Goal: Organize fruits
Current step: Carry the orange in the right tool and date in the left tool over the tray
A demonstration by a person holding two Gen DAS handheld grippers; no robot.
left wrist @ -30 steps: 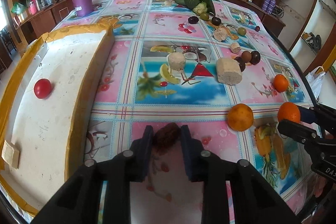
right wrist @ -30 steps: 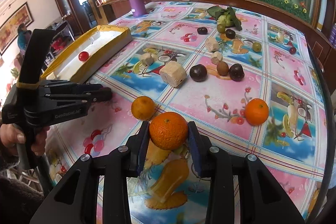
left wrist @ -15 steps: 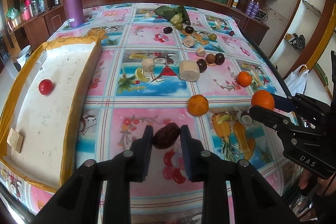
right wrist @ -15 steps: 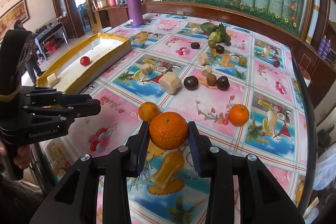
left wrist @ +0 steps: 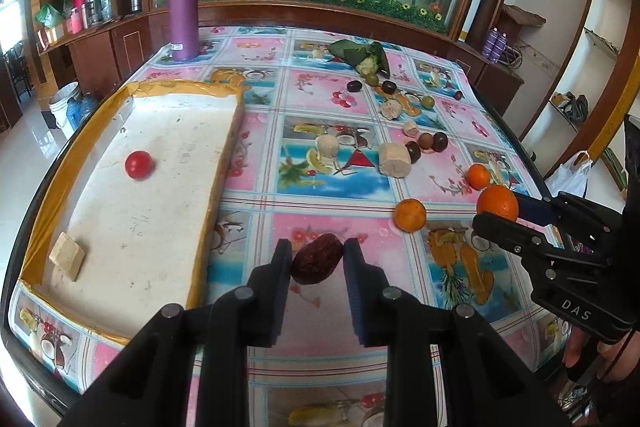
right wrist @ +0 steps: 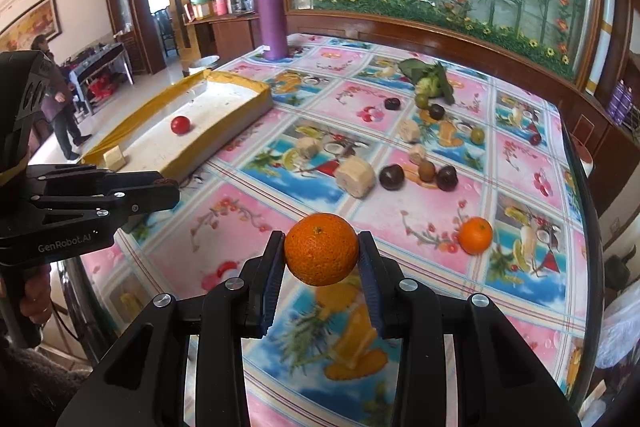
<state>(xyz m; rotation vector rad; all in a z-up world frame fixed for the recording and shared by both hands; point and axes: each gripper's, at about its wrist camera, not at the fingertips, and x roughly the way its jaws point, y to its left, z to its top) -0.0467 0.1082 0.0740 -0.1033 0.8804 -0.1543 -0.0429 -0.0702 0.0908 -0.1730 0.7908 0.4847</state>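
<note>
Fruits lie scattered over a desk (left wrist: 256, 307) covered with a patterned cloth. Left gripper (left wrist: 316, 263): jaws clenched on a dark red-brown date (left wrist: 316, 259), held clear above the cloth. Right gripper (right wrist: 322, 257): jaws grasping an orange (right wrist: 322, 249), likewise lifted off the surface. Two more oranges rest on the cloth, one near the middle (left wrist: 409, 214) and one further right (left wrist: 477, 176). Beyond them sit dark plums (right wrist: 391, 177), small green fruits (right wrist: 477, 135), pale cut chunks (right wrist: 355, 178) and a leafy bundle (left wrist: 362, 53). A shallow white tray with a yellow rim (left wrist: 60, 171) occupies the left part of the desk; inside it lie a red tomato (left wrist: 139, 164) and a pale cube (left wrist: 67, 254), well apart. A purple flask (left wrist: 183, 9) stands upright at the far edge.
</note>
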